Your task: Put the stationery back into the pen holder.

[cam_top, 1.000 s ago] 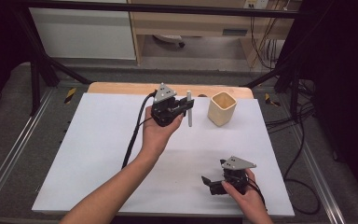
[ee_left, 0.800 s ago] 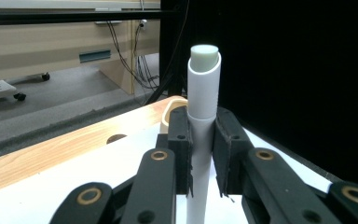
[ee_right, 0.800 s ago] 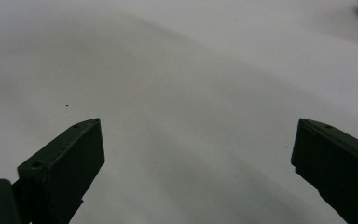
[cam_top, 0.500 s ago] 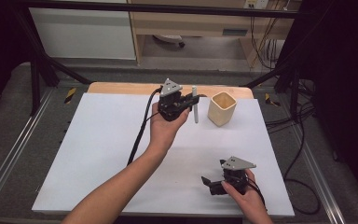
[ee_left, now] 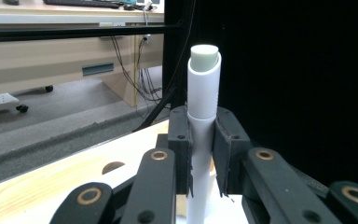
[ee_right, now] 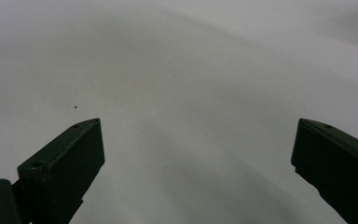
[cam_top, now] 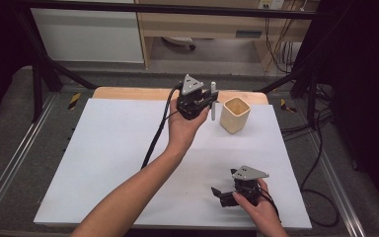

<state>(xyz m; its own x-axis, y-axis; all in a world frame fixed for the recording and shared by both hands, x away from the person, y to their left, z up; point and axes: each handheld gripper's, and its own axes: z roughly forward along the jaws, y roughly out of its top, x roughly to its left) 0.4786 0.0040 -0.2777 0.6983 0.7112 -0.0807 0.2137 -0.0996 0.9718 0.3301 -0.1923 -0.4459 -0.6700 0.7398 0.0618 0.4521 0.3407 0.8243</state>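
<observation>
The left gripper point(cam_top: 205, 102) clamps its jaws on an upright white tube point(cam_top: 213, 101), at 9 o'clock just beside the cup point(cam_top: 235, 114), near the desk's point(cam_top: 103, 148) far edge. The right gripper point(cam_top: 224, 193) rests at the near edge, jaws wide, empty.

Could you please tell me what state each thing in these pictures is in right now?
Left gripper: shut on the white tube, held above the table.
White tube: upright, clamped between the jaws, beside the cup.
Cup: upright on the white sheet, open at the top; contents cannot be told.
Right gripper: jaws open, nothing between them, low over the white sheet.
</observation>
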